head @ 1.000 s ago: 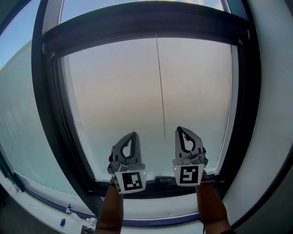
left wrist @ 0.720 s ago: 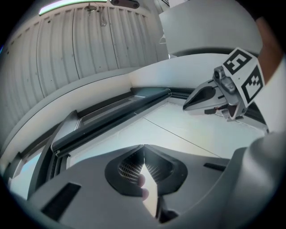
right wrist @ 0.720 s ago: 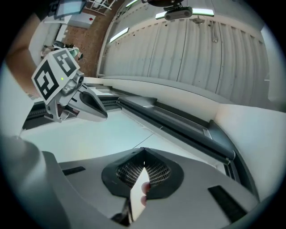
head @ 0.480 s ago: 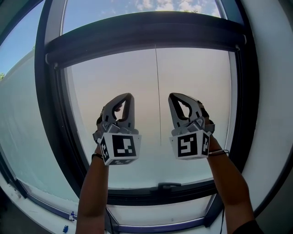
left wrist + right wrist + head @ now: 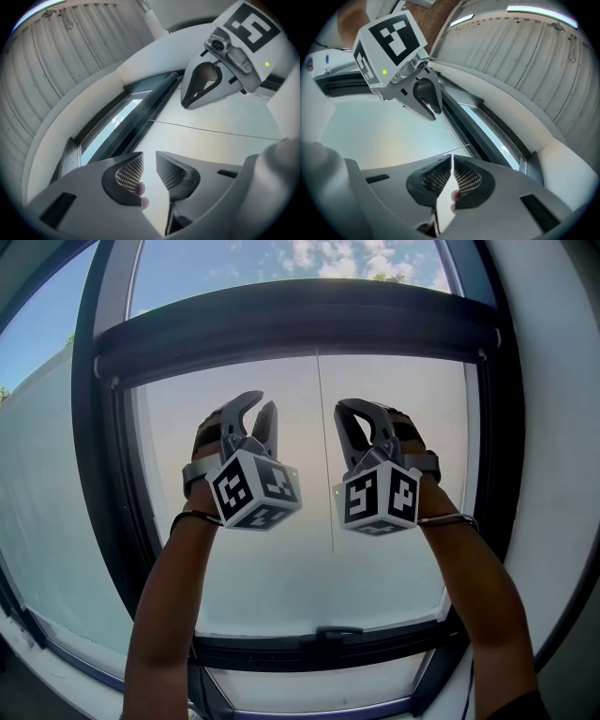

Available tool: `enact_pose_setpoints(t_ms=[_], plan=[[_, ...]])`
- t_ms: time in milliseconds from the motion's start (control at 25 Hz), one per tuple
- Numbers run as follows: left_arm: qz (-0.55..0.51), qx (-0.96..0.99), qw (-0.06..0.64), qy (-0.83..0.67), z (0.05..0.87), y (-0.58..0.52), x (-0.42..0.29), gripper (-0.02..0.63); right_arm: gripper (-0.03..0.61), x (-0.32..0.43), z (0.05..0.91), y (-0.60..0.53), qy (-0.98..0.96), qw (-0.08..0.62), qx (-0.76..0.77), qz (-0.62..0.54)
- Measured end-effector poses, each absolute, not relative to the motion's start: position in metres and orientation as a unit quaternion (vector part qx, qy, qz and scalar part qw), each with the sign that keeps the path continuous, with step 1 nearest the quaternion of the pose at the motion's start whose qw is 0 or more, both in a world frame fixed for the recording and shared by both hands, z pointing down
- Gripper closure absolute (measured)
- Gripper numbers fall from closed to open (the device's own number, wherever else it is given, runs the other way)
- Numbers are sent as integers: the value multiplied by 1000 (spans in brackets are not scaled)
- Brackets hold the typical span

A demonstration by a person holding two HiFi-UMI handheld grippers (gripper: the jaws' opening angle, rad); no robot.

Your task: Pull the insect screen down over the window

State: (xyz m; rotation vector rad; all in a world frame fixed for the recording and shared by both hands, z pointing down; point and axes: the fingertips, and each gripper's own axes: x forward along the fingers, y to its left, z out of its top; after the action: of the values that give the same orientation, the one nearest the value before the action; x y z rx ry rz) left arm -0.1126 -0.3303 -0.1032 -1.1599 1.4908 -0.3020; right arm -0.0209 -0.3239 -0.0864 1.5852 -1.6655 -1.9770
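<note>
The dark horizontal bar of the insect screen (image 5: 300,324) spans the window near its top, with clear sky above it and a pale hazy pane below. A thin pull cord (image 5: 322,427) hangs from the bar's middle and runs down between my two grippers. My left gripper (image 5: 260,409) is raised just under the bar, left of the cord; its jaws are opening, with a narrow gap (image 5: 149,157) and nothing between them. My right gripper (image 5: 349,413) is at the same height right of the cord, shut (image 5: 452,159) and empty. The cord (image 5: 211,130) touches neither gripper.
The dark window frame (image 5: 497,427) closes in both sides. A handle (image 5: 328,632) sits on the lower frame rail. A corrugated ceiling (image 5: 520,51) and a pale wall reveal (image 5: 93,89) lie beyond the bar. Both forearms reach up from below.
Both grippers have risen from near the lower rail to just under the top bar. The left jaws, shut before, now show a small gap.
</note>
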Motion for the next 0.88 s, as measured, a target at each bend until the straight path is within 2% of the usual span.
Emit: enact_pose_setpoints(t_ms=[160, 480, 680, 880], plan=[[-162, -463, 588, 643, -121, -332, -107, 522, 571, -22, -101, -328, -514, 90, 529, -669], [-225, -395, 606, 653, -148, -346, -110, 457, 472, -15, -137, -353, -448, 173, 540, -691], [-237, -372, 606, 662, -156, -353, -110, 431, 399, -24, -147, -358, -435, 199, 536, -695], [-260, -353, 605, 665, -165, -358, -107, 407, 370, -27, -159, -366, -420, 218, 542, -694]])
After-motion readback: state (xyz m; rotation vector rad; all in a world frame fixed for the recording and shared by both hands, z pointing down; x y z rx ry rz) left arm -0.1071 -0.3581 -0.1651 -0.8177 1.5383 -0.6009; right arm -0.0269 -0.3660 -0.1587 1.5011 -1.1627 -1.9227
